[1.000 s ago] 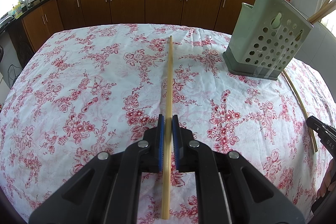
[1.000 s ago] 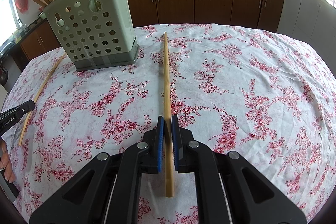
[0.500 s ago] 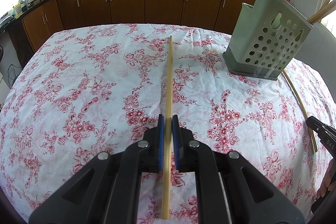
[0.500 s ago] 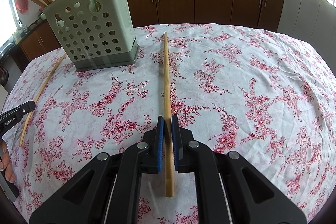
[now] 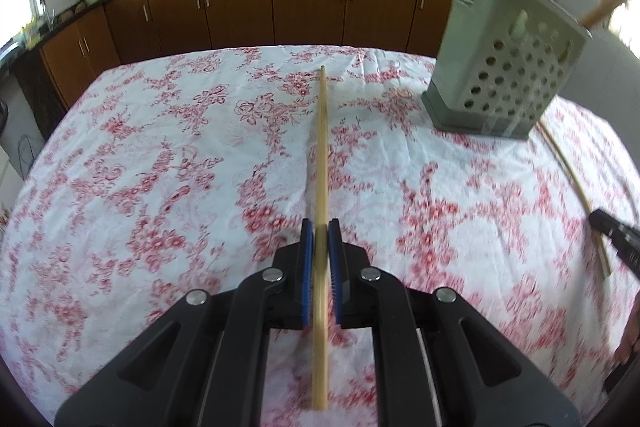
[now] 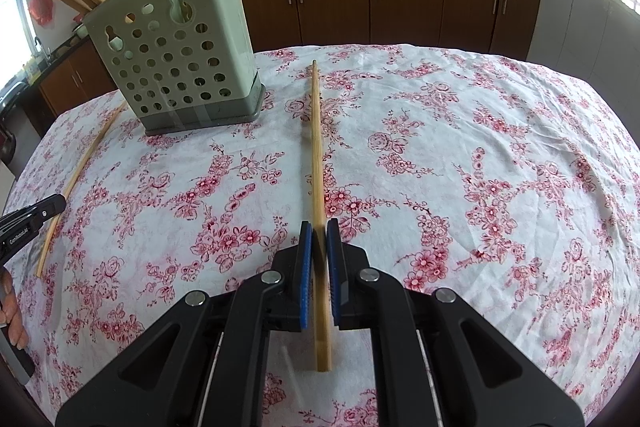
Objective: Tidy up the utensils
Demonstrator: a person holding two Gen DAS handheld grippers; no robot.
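Both claws, left and right, clamp chopsticks; left view blurred.

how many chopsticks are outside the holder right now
3: one in the left gripper, one in the right gripper, one loose chopstick on the tablecloth beside the utensil holder. More may be hidden.

Open tablecloth right of the perforated holder; loose chopstick leftward

floral tablecloth carries green perforated holder, loose chopstick beside it.
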